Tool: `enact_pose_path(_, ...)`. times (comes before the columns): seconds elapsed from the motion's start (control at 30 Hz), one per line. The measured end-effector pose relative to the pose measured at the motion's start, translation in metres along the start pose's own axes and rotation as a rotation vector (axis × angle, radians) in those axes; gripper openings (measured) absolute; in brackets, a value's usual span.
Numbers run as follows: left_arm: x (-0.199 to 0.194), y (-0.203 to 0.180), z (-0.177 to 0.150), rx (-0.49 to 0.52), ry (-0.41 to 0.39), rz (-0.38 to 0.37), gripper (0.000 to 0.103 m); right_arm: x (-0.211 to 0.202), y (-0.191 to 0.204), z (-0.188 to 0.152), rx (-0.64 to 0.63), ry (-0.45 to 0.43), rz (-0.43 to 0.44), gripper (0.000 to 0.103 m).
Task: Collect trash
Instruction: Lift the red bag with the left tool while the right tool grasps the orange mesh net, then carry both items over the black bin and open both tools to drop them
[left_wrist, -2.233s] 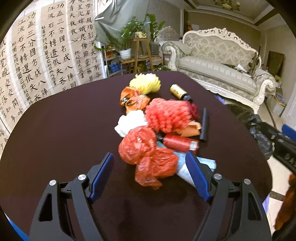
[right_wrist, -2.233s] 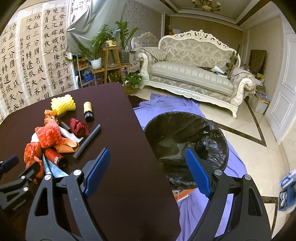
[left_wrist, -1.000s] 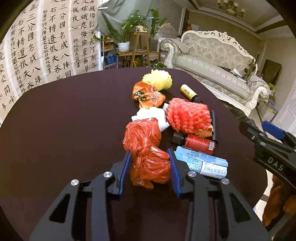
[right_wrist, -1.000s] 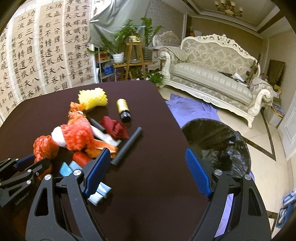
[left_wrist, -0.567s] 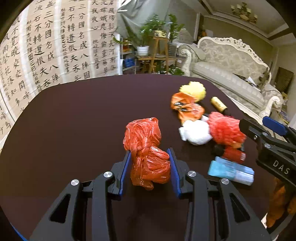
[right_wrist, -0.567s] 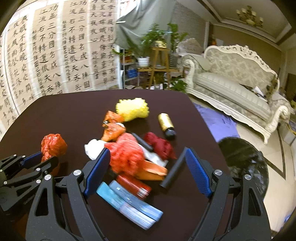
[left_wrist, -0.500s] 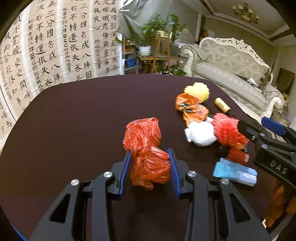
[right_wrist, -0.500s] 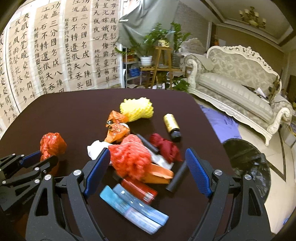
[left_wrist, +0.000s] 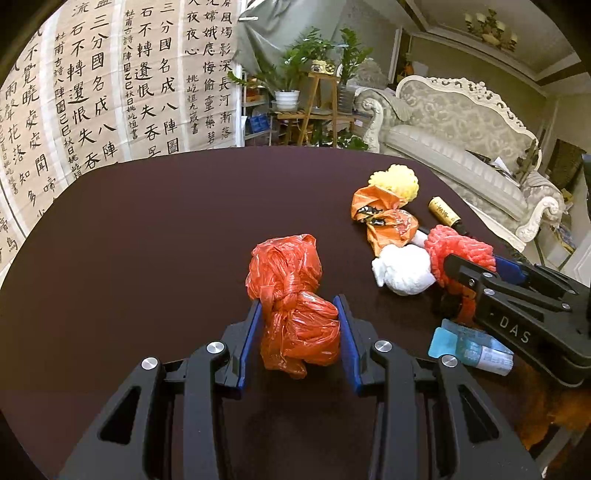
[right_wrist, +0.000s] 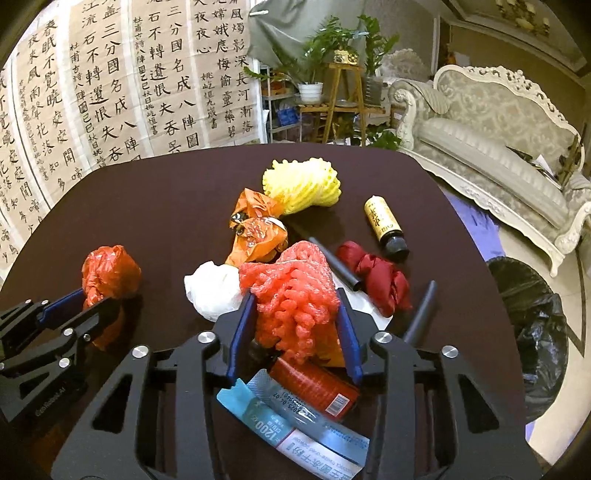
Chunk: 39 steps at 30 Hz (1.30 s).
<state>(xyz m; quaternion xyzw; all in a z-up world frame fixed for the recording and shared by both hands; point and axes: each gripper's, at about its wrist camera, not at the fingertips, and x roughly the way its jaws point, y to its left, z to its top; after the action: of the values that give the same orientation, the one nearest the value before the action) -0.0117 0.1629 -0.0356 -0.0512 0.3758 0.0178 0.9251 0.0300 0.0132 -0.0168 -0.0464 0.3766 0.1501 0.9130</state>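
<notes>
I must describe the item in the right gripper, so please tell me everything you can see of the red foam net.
The red foam net is a soft, knobbly mesh sleeve, coral red, bunched into a lump. The right gripper is closing its blue pads on its near end. It lies on the trash pile, above a red can, beside a white bag.

I see calligraphy scrolls (right_wrist: 122, 81) covering the wall on the left, a grey drape (right_wrist: 295, 29) hung beside them, and potted plants (right_wrist: 325, 48) on a wooden stand (right_wrist: 340, 99). A pale carved sofa (right_wrist: 498, 129) sits on the right over a glossy tiled floor (right_wrist: 535, 251). A chandelier (left_wrist: 487, 26) hangs overhead.
</notes>
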Motion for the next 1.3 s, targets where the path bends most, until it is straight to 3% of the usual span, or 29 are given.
enact_pose_path(0.23,-0.014,-0.014,0.005,0.010,-0.041,-0.029,0.038,-0.026,-0.013,-0.001,0.005,-0.073,-0.025,0.038)
enact_pose_path(0.4,-0.019,-0.040,0.009,0.047,-0.060,-0.078,0.038,-0.046,-0.045,-0.006,0.044,-0.108,-0.091,0.038)
enact_pose_path(0.83,-0.005,-0.148,0.026,0.178,-0.085,-0.235,0.038,-0.073,-0.165,-0.033,0.208,-0.147,-0.326,0.038)
enact_pose_path(1.3,0.032,-0.249,0.034,0.327,-0.065,-0.292,0.038,-0.061,-0.260,-0.054,0.316,-0.130,-0.405,0.039)
